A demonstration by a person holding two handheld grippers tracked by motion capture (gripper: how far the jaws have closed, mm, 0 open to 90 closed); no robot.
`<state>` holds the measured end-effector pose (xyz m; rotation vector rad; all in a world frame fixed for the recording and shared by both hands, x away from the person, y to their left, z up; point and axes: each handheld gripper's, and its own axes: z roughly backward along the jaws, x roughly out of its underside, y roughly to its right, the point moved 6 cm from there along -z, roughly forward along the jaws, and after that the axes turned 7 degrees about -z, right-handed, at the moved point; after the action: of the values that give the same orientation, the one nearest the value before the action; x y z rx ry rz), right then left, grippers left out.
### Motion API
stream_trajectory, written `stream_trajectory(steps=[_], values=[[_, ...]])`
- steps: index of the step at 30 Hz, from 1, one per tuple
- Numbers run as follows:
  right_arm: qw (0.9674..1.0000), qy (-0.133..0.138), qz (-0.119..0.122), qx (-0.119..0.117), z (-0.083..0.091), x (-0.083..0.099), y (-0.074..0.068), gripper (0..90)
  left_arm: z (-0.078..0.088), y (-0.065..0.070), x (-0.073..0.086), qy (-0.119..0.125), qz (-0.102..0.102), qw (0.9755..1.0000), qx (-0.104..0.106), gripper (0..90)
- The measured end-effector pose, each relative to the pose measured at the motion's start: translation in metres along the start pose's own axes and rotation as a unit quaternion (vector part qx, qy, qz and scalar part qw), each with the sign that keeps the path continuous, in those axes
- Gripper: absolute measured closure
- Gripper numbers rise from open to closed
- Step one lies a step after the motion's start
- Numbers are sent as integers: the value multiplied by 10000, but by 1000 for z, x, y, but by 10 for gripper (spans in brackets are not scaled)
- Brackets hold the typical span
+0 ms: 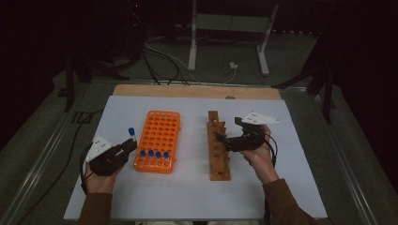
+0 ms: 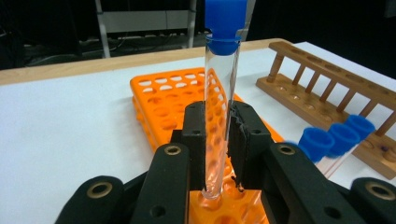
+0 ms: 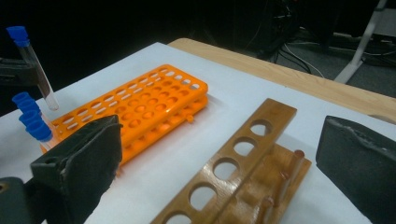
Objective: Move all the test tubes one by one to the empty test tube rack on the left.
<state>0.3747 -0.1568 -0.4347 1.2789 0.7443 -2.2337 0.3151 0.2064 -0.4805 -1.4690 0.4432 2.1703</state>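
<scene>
Your left gripper (image 2: 218, 140) is clamped on a clear glass test tube with a blue cap (image 2: 220, 84), upright between its pads, with the rounded bottom just above the near corner of the orange plastic grid rack (image 1: 157, 140). Right of that gripper, four more blue-capped tubes (image 1: 154, 153) stand in the rack's near row. Your right gripper (image 3: 219, 163) is wide open with nothing between its pads, hovering over the brown wooden test tube rack (image 1: 218, 145), which lies below its jaws.
</scene>
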Motion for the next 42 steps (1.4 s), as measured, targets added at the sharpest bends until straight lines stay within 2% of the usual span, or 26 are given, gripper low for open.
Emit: stream_trajectory(steps=[7,12,18,26,36,42], values=[[10000,-17,-62,77,7,9,8,4,2,1,9,-16,99,9999,85,783],[9999,-14,-72,94,10,12,11,4,2,8,13,-52,28,9998,206,783],[9999,-8,-80,100,13,15,13,4,0,11,24,-290,-60,9992,260,783],[9999,-24,-62,113,17,20,15,4,-2,16,37,-686,-248,9969,284,784],[9998,-46,97,170,21,26,11,4,0,18,42,-884,-391,9950,254,784],[9997,-46,122,214,23,32,10,5,-3,20,47,-1073,-521,9926,215,783]])
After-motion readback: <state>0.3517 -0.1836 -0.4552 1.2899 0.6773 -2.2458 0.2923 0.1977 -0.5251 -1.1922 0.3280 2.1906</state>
